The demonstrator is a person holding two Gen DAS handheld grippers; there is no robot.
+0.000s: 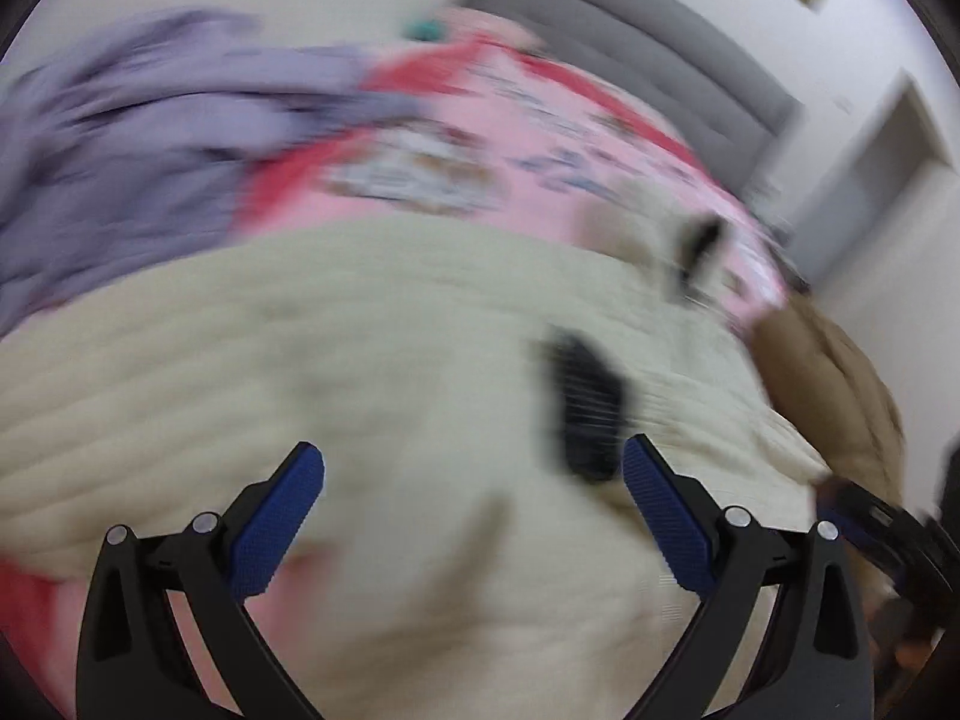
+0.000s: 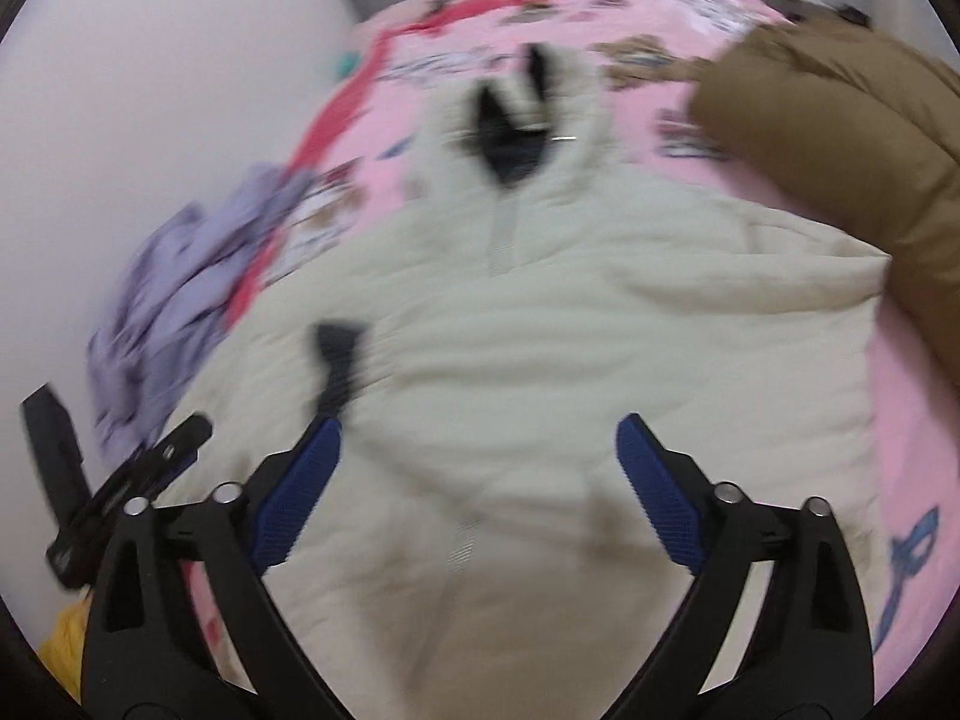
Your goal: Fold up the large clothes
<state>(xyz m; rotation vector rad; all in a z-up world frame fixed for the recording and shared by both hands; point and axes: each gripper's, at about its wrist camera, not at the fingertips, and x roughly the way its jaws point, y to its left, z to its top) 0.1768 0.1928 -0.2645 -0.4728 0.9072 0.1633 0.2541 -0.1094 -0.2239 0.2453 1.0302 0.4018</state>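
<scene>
A large cream quilted jacket (image 1: 336,360) lies spread on the pink bed; it also shows in the right wrist view (image 2: 570,330), with its dark-lined collar (image 2: 510,120) at the far end and a black patch (image 2: 336,360) on the left. My left gripper (image 1: 474,468) is open and empty just above the jacket, near a black patch (image 1: 588,408). My right gripper (image 2: 480,438) is open and empty above the jacket's lower middle. Both views are motion-blurred.
A lilac garment (image 1: 132,162) lies crumpled at the bed's left (image 2: 180,300). A brown puffy coat (image 2: 840,138) lies at the right (image 1: 840,384). Pink printed bedspread (image 1: 510,120), grey headboard (image 1: 630,18), white walls. The other gripper shows at each view's edge (image 2: 120,480).
</scene>
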